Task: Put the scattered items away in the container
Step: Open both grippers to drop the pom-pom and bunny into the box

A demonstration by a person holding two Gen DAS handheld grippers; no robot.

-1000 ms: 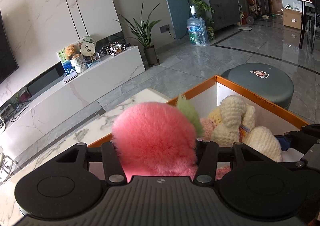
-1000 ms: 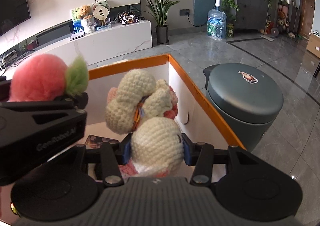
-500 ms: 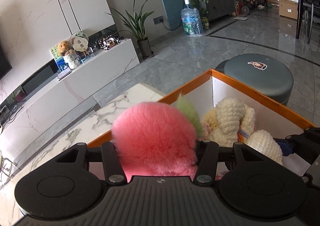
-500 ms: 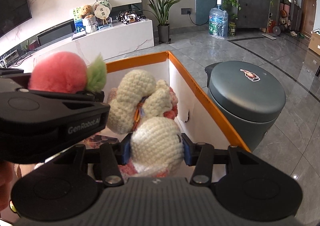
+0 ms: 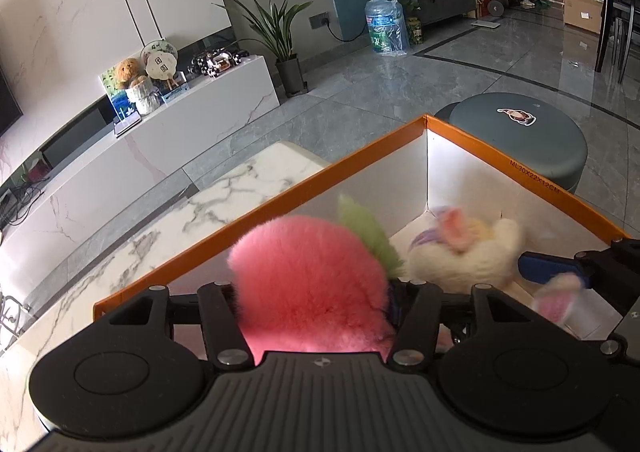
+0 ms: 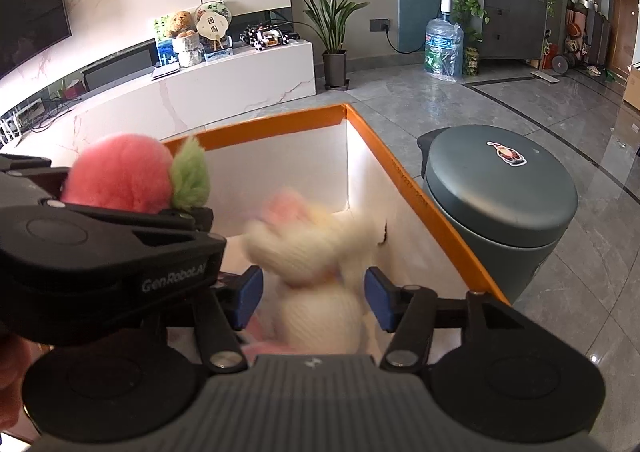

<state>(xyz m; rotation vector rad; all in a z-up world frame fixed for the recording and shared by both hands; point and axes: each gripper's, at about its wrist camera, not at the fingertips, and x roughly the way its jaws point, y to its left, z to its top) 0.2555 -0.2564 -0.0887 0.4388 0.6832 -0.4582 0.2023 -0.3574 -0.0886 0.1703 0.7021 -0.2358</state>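
My left gripper [image 5: 312,288] is shut on a fluffy pink peach plush [image 5: 308,284] with a green leaf, held above the orange-rimmed white box [image 5: 280,191]. In the right wrist view the peach [image 6: 116,175] sits left of the box [image 6: 404,187]. My right gripper [image 6: 312,300] is open, its blue pads [image 6: 250,300] spread wide. The cream crocheted doll [image 6: 316,248] is motion-blurred, dropping between them into the box. It also shows in the left wrist view [image 5: 464,252], beside the right gripper's blue pad [image 5: 548,268].
The box stands on a white marble table [image 5: 160,219]. A dark green round bin [image 6: 500,191] stands on the floor just right of the box. A low white TV cabinet [image 6: 200,91] and a potted plant [image 6: 332,35] are farther back.
My right gripper opened and let go of the crocheted doll, which is falling into the box. My left gripper moved forward over the box with the peach.
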